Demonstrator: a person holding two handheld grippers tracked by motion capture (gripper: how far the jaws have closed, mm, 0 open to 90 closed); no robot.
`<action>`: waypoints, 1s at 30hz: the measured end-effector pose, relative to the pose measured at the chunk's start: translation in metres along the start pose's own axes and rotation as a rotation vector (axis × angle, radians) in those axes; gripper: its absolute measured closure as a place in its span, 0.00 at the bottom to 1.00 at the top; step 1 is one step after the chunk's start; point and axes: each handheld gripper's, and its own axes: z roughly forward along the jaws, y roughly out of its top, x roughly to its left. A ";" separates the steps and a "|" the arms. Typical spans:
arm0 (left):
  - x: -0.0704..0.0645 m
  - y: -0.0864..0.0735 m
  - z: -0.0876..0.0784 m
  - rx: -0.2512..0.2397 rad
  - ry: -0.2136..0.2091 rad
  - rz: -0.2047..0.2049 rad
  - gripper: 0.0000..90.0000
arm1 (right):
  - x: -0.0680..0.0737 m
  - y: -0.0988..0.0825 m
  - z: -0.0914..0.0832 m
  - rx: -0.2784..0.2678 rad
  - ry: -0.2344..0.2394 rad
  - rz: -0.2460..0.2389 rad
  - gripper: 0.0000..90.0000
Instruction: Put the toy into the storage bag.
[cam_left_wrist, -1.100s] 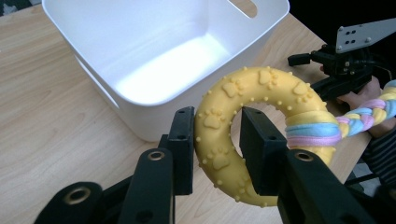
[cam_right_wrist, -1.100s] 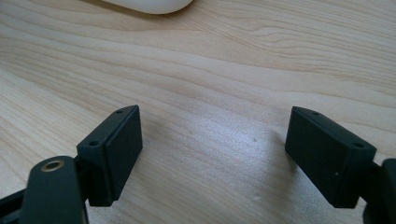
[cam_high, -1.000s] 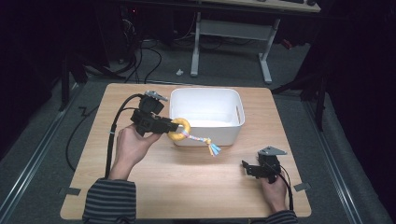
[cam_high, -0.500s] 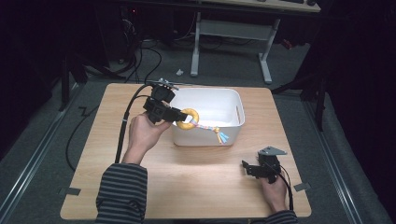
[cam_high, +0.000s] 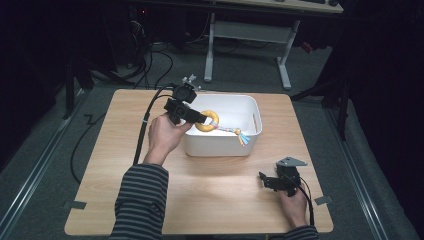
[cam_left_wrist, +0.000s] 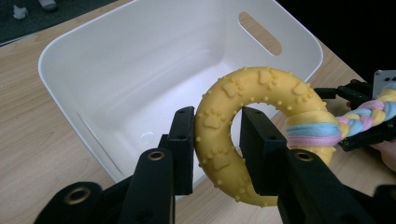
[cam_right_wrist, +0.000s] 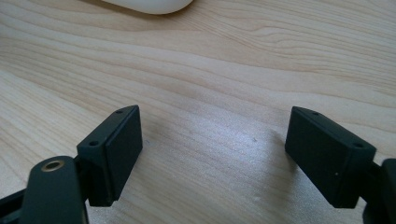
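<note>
One second separates this moment from the first earlier high view, and in that time your left gripper has carried the yellow ring toy from in front of the white tub up and over its near-left rim. In the high view the ring now sits at centre frame, above the tub's interior, with its braided rope tail trailing right across the opening toward the near wall.

The left gripper is clenched on the ring: in the left gripper view one pad presses its outer edge and the other passes through its hole. The ring is held in the air, not resting on the tub floor.

Your right gripper has not shifted. It rests at lower right on the worktop, jaws spread wide with nothing between them.

Judged from this position, transport is nearly complete; lowering and release remain.
</note>
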 end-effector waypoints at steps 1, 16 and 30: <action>0.000 0.000 0.000 0.000 0.000 0.000 0.74 | 0.000 0.000 0.000 0.000 0.000 0.000 0.21; 0.009 0.011 0.028 0.024 0.027 -0.060 0.74 | 0.000 0.000 0.000 -0.001 0.000 -0.002 0.21; 0.021 0.015 0.053 0.052 0.042 -0.108 0.74 | 0.001 0.000 0.000 0.002 0.003 0.002 0.21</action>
